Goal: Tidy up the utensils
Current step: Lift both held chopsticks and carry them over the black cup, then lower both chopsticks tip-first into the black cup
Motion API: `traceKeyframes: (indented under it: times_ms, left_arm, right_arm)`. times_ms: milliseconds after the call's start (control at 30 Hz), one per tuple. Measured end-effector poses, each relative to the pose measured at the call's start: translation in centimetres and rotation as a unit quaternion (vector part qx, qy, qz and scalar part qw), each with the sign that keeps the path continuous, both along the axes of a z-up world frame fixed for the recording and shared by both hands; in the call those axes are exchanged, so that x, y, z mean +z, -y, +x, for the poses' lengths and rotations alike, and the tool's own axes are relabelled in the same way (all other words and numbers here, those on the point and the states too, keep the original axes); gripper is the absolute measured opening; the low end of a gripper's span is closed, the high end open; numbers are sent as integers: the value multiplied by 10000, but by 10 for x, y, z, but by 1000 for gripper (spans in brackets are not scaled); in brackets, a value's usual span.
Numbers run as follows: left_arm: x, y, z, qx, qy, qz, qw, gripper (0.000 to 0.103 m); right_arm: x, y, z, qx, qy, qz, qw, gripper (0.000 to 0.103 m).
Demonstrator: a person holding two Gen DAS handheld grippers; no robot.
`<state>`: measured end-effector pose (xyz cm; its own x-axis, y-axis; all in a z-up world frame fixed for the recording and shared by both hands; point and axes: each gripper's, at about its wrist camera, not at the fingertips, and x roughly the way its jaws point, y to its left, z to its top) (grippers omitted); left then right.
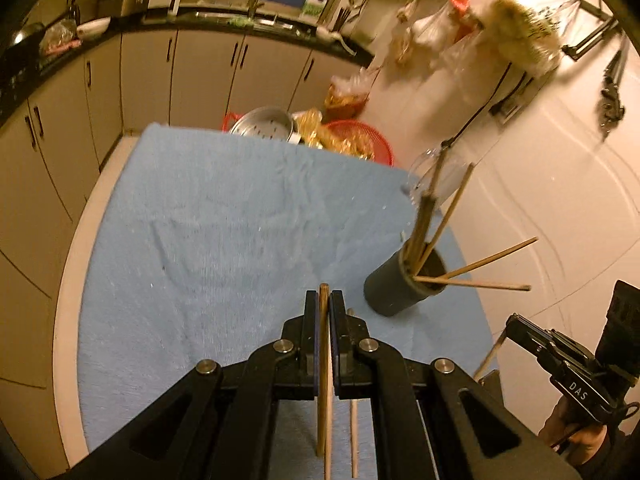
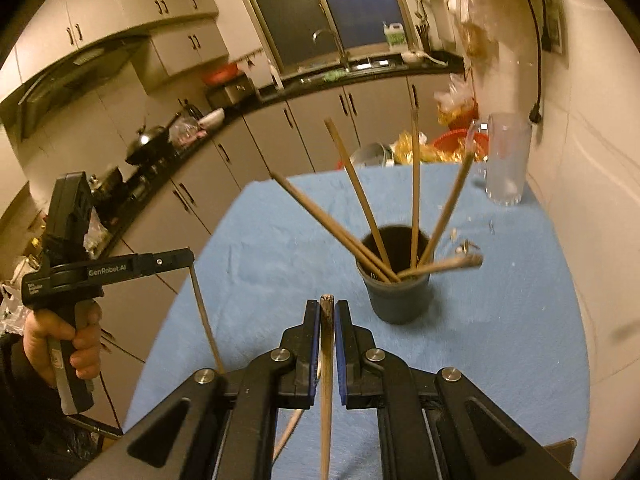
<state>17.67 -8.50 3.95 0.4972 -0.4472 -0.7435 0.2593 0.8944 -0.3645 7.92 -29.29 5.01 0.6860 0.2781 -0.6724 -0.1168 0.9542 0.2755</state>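
In the left wrist view, my left gripper point(image 1: 324, 294) is shut on a wooden chopstick point(image 1: 322, 364) that hangs down above the blue towel point(image 1: 200, 220). A dark grey cup point(image 1: 402, 282) with several chopsticks fanned out of it stands ahead to the right. Another chopstick point(image 1: 353, 432) lies below the jaws. In the right wrist view, my right gripper point(image 2: 327, 304) is shut on a second chopstick point(image 2: 326, 380), just short of the cup point(image 2: 400, 296). Each gripper also shows from the side in the other view, the right gripper point(image 1: 510, 322) and the left gripper point(image 2: 191, 258), both with a stick hanging down.
A clear glass mug point(image 2: 506, 160) stands at the towel's far right corner by the white wall. Beyond the far edge sit a metal pot point(image 1: 264, 124), a red basket point(image 1: 360, 140) and yellow bags. Kitchen cabinets point(image 1: 140, 80) run along the left.
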Motion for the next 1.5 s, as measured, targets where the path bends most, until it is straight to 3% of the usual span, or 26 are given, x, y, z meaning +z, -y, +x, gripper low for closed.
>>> traceKeyframes:
  times_ms: [400,733,1500]
  left_arm:
    - [42,7,-3,-32,436,89,9990,4]
    - [82,32,-4,-348,782,155,9962,5]
    - [109,51,-14,-629,943,109,9935,5]
  right_arm:
    - [37,9,4,9,396,-17,9992,8]
    - [72,15,9,-65,732,-50,9973,8]
    - [104,19,0,-135,1019,-20,9947,8]
